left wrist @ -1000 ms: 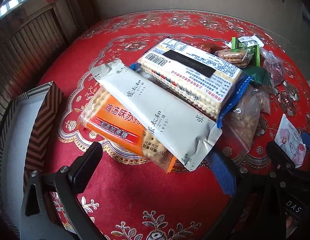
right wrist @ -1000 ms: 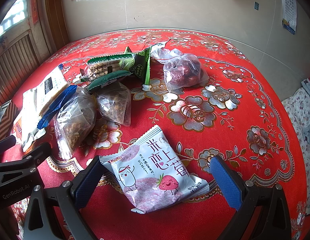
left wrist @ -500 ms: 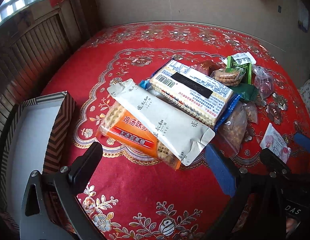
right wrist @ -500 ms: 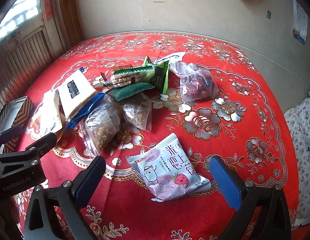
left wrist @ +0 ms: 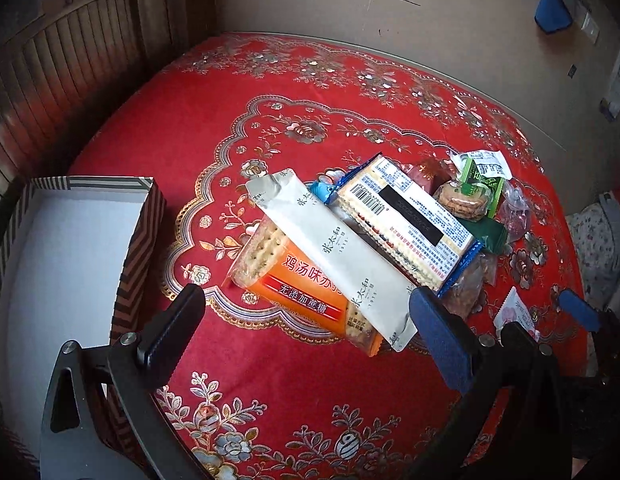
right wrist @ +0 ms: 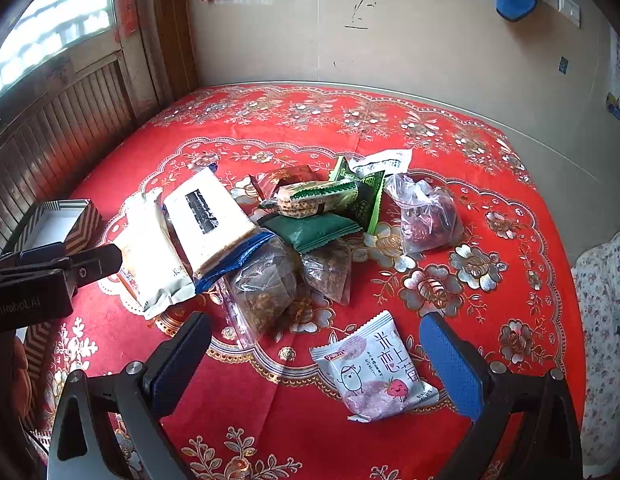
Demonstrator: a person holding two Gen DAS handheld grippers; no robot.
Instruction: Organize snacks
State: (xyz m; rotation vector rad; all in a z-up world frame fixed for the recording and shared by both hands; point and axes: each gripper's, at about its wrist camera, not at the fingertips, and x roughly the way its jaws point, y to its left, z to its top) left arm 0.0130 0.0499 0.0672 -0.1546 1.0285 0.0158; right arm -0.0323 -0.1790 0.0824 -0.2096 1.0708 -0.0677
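I am pulling both empty, wide-open grippers, left gripper (left wrist: 306,326) and right gripper (right wrist: 316,354), back from the snack pile (right wrist: 270,232); sorting into the striped box (left wrist: 138,240) is not yet starting.

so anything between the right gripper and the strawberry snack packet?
Nothing visible. The strawberry snack packet lies alone on the red tablecloth, just ahead of the open right gripper, apart from the pile.
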